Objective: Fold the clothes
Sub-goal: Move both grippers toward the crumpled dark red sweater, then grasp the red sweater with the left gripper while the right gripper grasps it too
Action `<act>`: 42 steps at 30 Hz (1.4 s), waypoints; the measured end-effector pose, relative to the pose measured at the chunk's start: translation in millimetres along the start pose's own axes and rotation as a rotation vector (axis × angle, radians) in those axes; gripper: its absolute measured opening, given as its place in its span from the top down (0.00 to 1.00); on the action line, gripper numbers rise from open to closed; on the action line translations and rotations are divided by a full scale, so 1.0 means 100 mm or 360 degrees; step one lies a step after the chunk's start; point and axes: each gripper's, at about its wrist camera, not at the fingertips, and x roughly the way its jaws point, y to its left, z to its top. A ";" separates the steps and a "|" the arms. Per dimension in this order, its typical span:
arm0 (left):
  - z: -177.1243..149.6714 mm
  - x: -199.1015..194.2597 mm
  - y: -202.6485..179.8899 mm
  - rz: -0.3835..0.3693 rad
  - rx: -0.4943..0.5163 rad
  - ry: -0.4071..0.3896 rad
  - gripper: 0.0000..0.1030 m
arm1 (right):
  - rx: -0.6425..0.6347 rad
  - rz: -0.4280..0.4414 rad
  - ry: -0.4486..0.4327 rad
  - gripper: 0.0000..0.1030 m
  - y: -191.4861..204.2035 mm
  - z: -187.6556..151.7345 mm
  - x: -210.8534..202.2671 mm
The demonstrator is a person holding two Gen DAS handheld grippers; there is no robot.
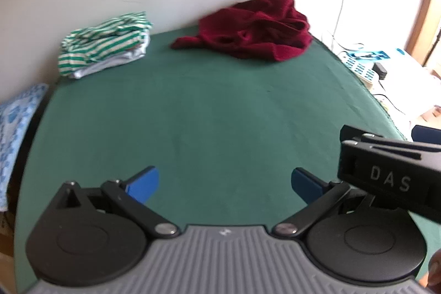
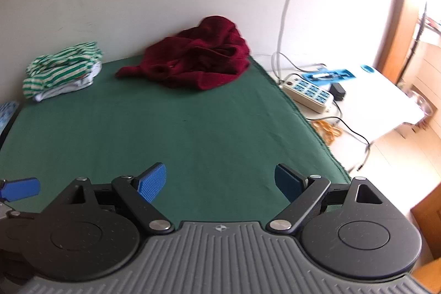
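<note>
Green cloth (image 2: pixel 193 134) lay bare across its near and middle part; open passage there. Obstacles sat along the far edge by the wall: crumpled maroon garment (image 2: pixel 198 59) far centre-right, striped folded stack (image 2: pixel 60 70) far left, a clear gap between them. Right of the cloth: power strip (image 2: pixel 308 91) and cables, possibly lower; blurred.

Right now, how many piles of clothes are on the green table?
2. A striped pile sits far left by the wall; more clothes may be folded under it. A red heap lies far right, unfolded.
</note>
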 end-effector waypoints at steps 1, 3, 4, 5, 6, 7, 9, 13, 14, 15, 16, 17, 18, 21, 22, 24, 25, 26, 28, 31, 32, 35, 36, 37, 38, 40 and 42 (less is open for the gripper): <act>0.01 0.01 0.01 -0.0003 0.0005 -0.0003 0.01 | 0.0019 -0.0014 0.0002 0.14 -0.04 0.00 0.01; 0.05 0.03 0.03 -0.0010 0.0018 -0.0004 0.01 | 0.0057 -0.0037 0.0006 0.14 -0.10 0.00 0.02; 0.07 0.05 0.04 -0.0017 0.0022 0.0000 0.01 | 0.0069 -0.0050 0.0005 0.14 -0.12 0.00 0.03; 0.08 0.08 0.05 -0.0030 0.0026 0.0005 0.01 | 0.0077 -0.0068 0.0003 0.14 -0.13 0.00 0.03; 0.08 0.08 0.06 -0.0041 0.0031 0.0008 0.01 | 0.0084 -0.0085 0.0002 0.14 -0.15 0.00 0.04; 0.08 0.08 0.07 -0.0046 0.0038 0.0008 0.01 | 0.0090 -0.0096 0.0003 0.14 -0.15 0.00 0.05; 0.09 0.09 0.08 -0.0041 0.0058 -0.0001 0.01 | 0.0113 -0.0107 0.0022 0.14 -0.14 -0.01 0.09; 0.12 0.13 0.14 -0.0047 0.0064 -0.0005 0.01 | 0.0137 -0.0124 0.0044 0.14 -0.09 -0.01 0.17; 0.12 0.14 0.17 -0.0052 0.0061 -0.0005 0.01 | 0.0135 -0.0127 0.0044 0.14 -0.08 0.00 0.17; 0.12 0.15 0.19 -0.0055 0.0055 -0.0007 0.01 | 0.0131 -0.0128 0.0044 0.14 -0.06 0.01 0.18; 0.12 0.16 0.21 -0.0056 0.0052 -0.0008 0.01 | 0.0127 -0.0128 0.0044 0.14 -0.04 0.02 0.19; 0.13 0.16 0.23 -0.0054 0.0050 -0.0009 0.01 | 0.0123 -0.0129 0.0044 0.14 -0.02 0.03 0.20; 0.13 0.17 0.24 -0.0052 0.0049 -0.0011 0.01 | 0.0119 -0.0130 0.0044 0.14 0.00 0.04 0.20; 0.14 0.20 0.28 -0.0045 0.0048 -0.0015 0.01 | 0.0114 -0.0133 0.0045 0.14 0.03 0.04 0.21; 0.15 0.21 0.29 -0.0046 0.0048 -0.0015 0.01 | 0.0107 -0.0136 0.0042 0.14 0.05 0.05 0.21; 0.16 0.22 0.31 -0.0051 0.0046 -0.0014 0.01 | 0.0094 -0.0142 0.0037 0.14 0.09 0.05 0.21; 0.17 0.23 0.31 -0.0053 0.0045 -0.0014 0.01 | 0.0087 -0.0144 0.0035 0.14 0.11 0.06 0.20; 0.17 0.24 0.31 -0.0052 0.0045 -0.0015 0.01 | 0.0081 -0.0147 0.0032 0.14 0.12 0.06 0.20; 0.16 0.25 0.31 -0.0049 0.0050 -0.0016 0.01 | 0.0082 -0.0147 0.0031 0.14 0.13 0.06 0.21; 0.17 0.26 0.29 -0.0047 0.0060 -0.0013 0.01 | 0.0096 -0.0144 0.0042 0.14 0.14 0.05 0.23; 0.17 0.27 0.29 -0.0048 0.0060 -0.0010 0.01 | 0.0099 -0.0144 0.0045 0.14 0.14 0.05 0.24; 0.15 0.29 0.26 -0.0053 0.0057 0.0000 0.01 | 0.0102 -0.0152 0.0053 0.14 0.14 0.05 0.24; 0.14 0.30 0.26 -0.0054 0.0060 0.0002 0.01 | 0.0101 -0.0155 0.0056 0.14 0.14 0.04 0.25; 0.14 0.31 0.25 -0.0055 0.0066 0.0006 0.01 | 0.0100 -0.0158 0.0058 0.14 0.14 0.04 0.25; 0.14 0.33 0.25 -0.0057 0.0075 0.0010 0.01 | 0.0100 -0.0161 0.0064 0.14 0.13 0.04 0.26; 0.14 0.36 0.25 -0.0063 0.0097 0.0019 0.01 | 0.0108 -0.0168 0.0077 0.14 0.13 0.03 0.28; 0.14 0.39 0.25 -0.0071 0.0118 0.0029 0.01 | 0.0119 -0.0178 0.0093 0.14 0.15 0.01 0.31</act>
